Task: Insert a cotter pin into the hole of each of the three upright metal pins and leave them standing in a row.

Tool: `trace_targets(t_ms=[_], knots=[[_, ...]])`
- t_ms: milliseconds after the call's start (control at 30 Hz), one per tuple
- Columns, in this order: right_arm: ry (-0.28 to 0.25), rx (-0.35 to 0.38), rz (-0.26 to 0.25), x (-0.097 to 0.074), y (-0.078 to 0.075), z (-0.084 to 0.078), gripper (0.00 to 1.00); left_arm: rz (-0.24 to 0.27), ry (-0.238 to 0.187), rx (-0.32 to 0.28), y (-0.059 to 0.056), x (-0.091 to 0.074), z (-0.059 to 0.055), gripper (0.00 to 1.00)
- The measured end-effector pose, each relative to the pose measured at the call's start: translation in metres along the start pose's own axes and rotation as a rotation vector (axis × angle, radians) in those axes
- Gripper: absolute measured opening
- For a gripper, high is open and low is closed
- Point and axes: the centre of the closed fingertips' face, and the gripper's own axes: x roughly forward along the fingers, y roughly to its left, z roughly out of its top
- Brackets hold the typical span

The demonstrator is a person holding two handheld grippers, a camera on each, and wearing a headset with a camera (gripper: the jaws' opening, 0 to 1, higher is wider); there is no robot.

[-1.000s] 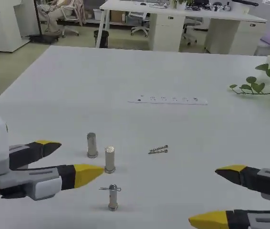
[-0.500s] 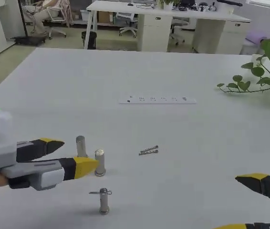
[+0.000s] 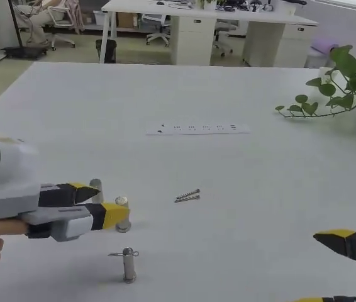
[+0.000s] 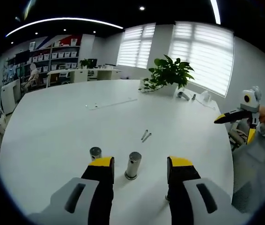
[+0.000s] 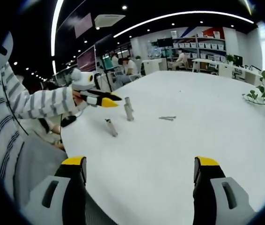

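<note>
Three metal pins (image 3: pixel 122 215) (image 3: pixel 95 186) (image 3: pixel 128 267); three cotter pins (image 3: pixel 187 196) (image 3: pixel 122 254): one inserted, two loose.

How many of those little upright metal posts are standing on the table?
3. Two stand at the tips of the left tool: the far pin partly behind it, the middle pin beside it. The near pin stands alone, a cotter pin through its top.

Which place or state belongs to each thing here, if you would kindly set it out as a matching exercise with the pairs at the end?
Things:
1 nearest metal pin
2 loose cotter pins
3 plant
4 left gripper

Places or states:
A open, aimed at a bare pin
B lying flat on the table
C fitted cotter pin through it
D at the table's far right

Pairs: 1-C; 2-B; 3-D; 4-A
</note>
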Motion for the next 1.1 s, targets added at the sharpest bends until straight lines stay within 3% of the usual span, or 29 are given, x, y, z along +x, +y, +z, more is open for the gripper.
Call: trace_targets(t_ms=[167,267,833,1100], knots=[[-0.014,0.028,-0.019,-0.006,-0.001,-0.003,0.96,-0.017,0.004,-0.016,-0.002,0.007,-0.003,0.37],[-0.018,0.042,-0.029,-0.009,-0.001,-0.006,0.96,-0.005,0.028,0.011,-0.001,0.011,-0.008,0.36],[-0.001,0.096,-0.055,-0.01,-0.004,-0.019,0.94,0.027,0.064,0.053,0.005,0.028,-0.017,0.3],[0.005,0.098,-0.049,-0.016,-0.005,-0.021,0.91,0.023,0.052,0.029,0.001,0.033,-0.015,0.26]])
